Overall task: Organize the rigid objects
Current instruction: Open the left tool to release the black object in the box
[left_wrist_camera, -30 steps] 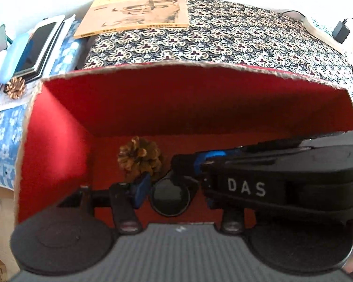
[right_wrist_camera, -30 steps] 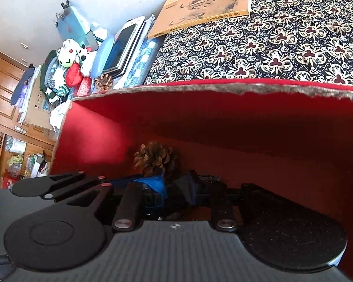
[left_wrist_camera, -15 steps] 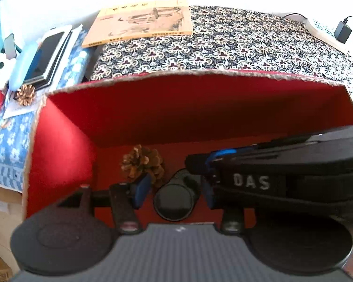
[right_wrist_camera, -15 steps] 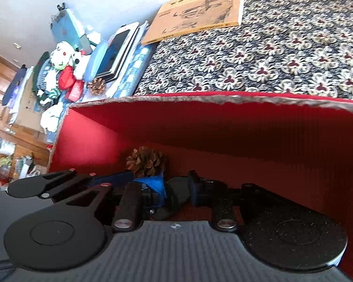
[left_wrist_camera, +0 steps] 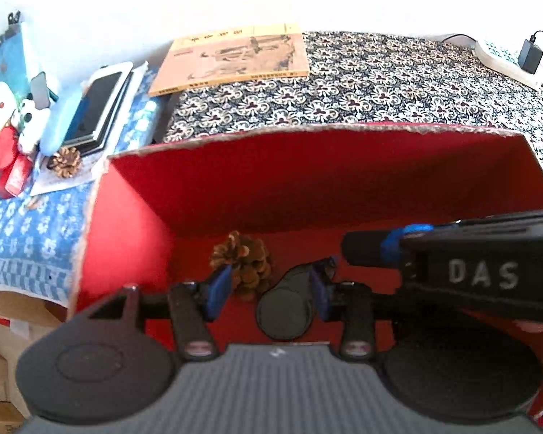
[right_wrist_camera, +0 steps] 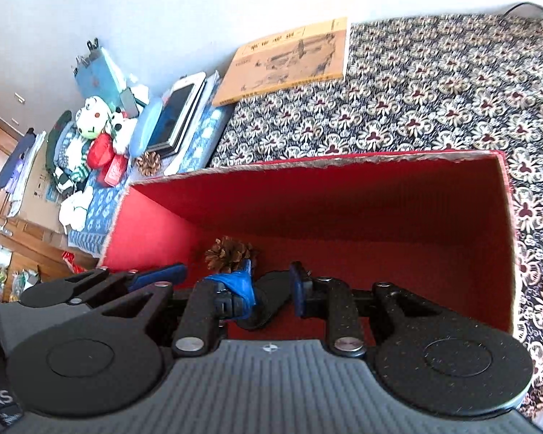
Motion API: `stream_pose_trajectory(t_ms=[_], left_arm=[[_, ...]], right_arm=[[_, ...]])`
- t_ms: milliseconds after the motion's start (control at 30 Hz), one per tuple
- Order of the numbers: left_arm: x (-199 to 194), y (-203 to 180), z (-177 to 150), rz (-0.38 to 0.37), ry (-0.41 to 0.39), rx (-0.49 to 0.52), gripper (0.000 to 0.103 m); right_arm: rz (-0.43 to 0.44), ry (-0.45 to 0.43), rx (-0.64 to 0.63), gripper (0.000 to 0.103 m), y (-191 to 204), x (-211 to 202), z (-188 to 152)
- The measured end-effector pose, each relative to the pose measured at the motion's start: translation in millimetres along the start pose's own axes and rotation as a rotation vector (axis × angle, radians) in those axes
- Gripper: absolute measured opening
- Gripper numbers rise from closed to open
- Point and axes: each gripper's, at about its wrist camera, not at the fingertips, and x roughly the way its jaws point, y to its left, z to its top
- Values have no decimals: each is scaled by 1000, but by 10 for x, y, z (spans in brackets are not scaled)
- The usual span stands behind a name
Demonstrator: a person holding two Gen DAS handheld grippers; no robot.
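A red open box (left_wrist_camera: pixel 307 188) (right_wrist_camera: pixel 344 199) stands on a patterned cloth. A brown pine cone (left_wrist_camera: pixel 244 260) (right_wrist_camera: pixel 228 249) lies on its floor near the back left. A dark cylinder (left_wrist_camera: pixel 284 307) (right_wrist_camera: pixel 268 303) lies in the box beside the cone. My left gripper (left_wrist_camera: pixel 269 285) is open, its blue pads either side of the cylinder, the right pad against it. My right gripper (right_wrist_camera: pixel 271 287) is open over the same cylinder, and its body crosses the left wrist view at the right (left_wrist_camera: pixel 470 275).
A yellow book (left_wrist_camera: pixel 235 58) (right_wrist_camera: pixel 289 58) lies on the cloth behind the box. To the left are a tablet stack (left_wrist_camera: pixel 97 108), a second pine cone (left_wrist_camera: pixel 66 161) (right_wrist_camera: pixel 149 162) and plush toys (right_wrist_camera: pixel 97 130). A charger (left_wrist_camera: pixel 528 56) sits far right.
Both grippers have risen and pulled back from the box floor; more of the box and bed shows. The cylinder stays lying between the open pads.
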Motion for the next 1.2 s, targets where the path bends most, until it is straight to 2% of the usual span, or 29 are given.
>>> stream_pose_trajectory(t_ms=[200, 367, 600, 800, 1200], left_arm=[[-321, 21, -52, 17, -70, 9, 44], [-575, 70, -102, 31, -127, 20, 60], [-816, 139, -223, 34, -157, 35, 62], [-1023, 135, -347, 47, -203, 51, 68], [-1252, 233, -600, 46, -206, 62, 68]], right_arm=[[-3, -67, 3, 6, 138, -188, -93], [-4, -110, -10, 7, 272, -326, -189], [3, -163, -25, 7, 441, -516, -330], [0, -195, -32, 7, 550, -658, -470], [35, -235, -15, 7, 751, -849, -745]])
